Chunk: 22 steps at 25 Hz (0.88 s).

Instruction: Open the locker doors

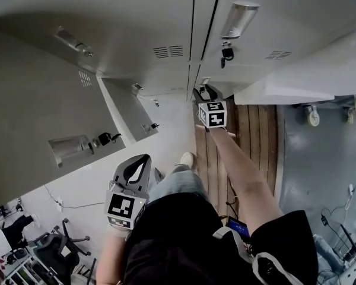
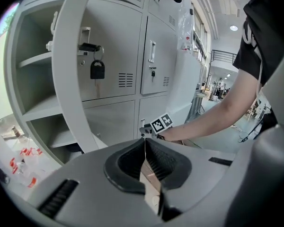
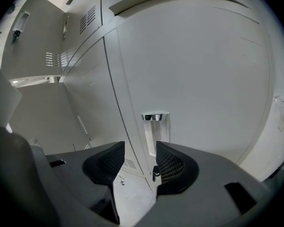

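Note:
The grey lockers (image 1: 166,16) fill the head view from above. At the left two doors (image 1: 35,111) stand swung open; one carries a black padlock (image 2: 97,70). My right gripper (image 1: 205,95) reaches low to a closed bottom door (image 3: 199,70). Its jaws stand open with nothing between them, just short of that door's chrome handle (image 3: 155,117); a small key (image 3: 154,173) hangs in the lock below it. My left gripper (image 1: 141,161) hangs back by the person's knee, shut and holding nothing, its pads (image 2: 156,162) meeting in a thin line.
Open compartments with shelves (image 2: 38,108) show behind the swung doors. A white cart on castors (image 1: 312,115) stands at the right beside a wooden floor strip (image 1: 252,135). An office chair (image 1: 56,245) and cables lie at the lower left. The person's shoe (image 1: 187,158) is near the lockers.

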Tool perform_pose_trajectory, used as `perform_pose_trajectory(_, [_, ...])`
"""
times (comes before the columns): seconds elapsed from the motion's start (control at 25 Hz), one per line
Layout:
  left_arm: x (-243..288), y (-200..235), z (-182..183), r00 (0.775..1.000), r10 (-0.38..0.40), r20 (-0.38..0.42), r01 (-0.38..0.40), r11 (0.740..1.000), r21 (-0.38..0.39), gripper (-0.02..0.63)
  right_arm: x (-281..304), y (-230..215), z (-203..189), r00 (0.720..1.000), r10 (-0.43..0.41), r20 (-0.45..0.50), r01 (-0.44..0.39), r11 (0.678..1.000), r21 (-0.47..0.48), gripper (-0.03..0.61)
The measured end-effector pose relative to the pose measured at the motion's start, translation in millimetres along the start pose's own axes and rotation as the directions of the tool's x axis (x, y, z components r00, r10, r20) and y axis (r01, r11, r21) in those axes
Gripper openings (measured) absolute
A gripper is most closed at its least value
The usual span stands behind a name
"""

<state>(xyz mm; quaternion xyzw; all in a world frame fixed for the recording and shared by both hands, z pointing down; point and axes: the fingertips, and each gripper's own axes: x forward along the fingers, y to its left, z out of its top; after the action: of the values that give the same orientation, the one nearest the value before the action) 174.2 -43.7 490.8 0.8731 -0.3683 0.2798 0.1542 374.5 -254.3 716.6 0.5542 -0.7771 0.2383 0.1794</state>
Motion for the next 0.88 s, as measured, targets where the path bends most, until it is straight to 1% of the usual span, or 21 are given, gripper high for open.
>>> perform_pose_trajectory(0.2, [-4,6,-6,1.0,0.021,-0.005,-0.022,1.0,-0.019,0.018,16,-5,1,1.0,-0.015,-0.018,0.015,1.0,-0.01,0.216])
perform_pose_trajectory(0.36, [-7,9,-11,0.999,0.036,-0.016,-0.036,0.999,-0.036,0.018,25,-8,9,1.0,-0.017,-0.014,0.017,1.0,-0.004,0.218])
perform_pose_trajectory(0.56, [-12,11,-13,0.999,0.045,-0.009,-0.045,0.998,-0.044,0.018,32,-4,14,1.0,-0.018,-0.013,0.018,1.0,-0.01,0.219])
perform_pose_trajectory(0.72, [-14,9,-13,0.999,0.043,-0.009,-0.044,0.998,-0.038,0.018,33,-5,15,0.999,-0.038,0.004,0.038,0.999,0.036,0.219])
perform_pose_trajectory(0.88, [-15,7,-15,0.999,0.039,-0.007,-0.039,0.999,-0.035,0.018,31,-7,15,0.999,-0.043,-0.005,0.043,0.997,0.067,0.216])
